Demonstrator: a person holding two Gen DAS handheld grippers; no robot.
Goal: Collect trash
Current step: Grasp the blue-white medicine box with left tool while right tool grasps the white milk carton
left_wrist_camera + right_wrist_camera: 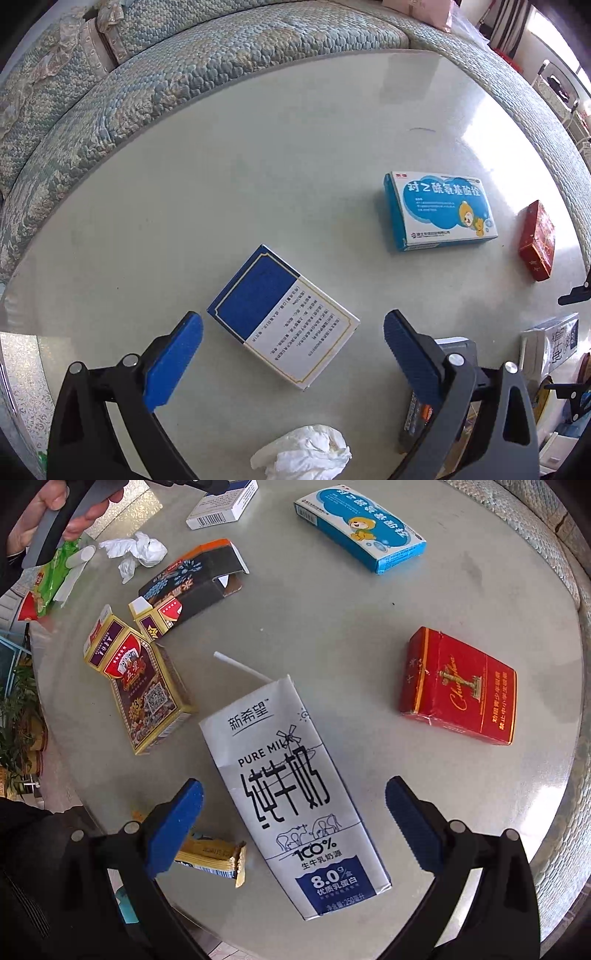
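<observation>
Both claws gape wide, holding nothing. Left claw (293,323) hovers over the blue-and-white box (282,317) flat on the table (258,147); right claw (293,794) straddles the milk carton (295,797). Approach step, nothing collected yet. Next: lower and close.

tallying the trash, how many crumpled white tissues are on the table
1: the crumpled tissue lies near the table's far left edge, beside the open dark carton. Others may be hidden.
</observation>
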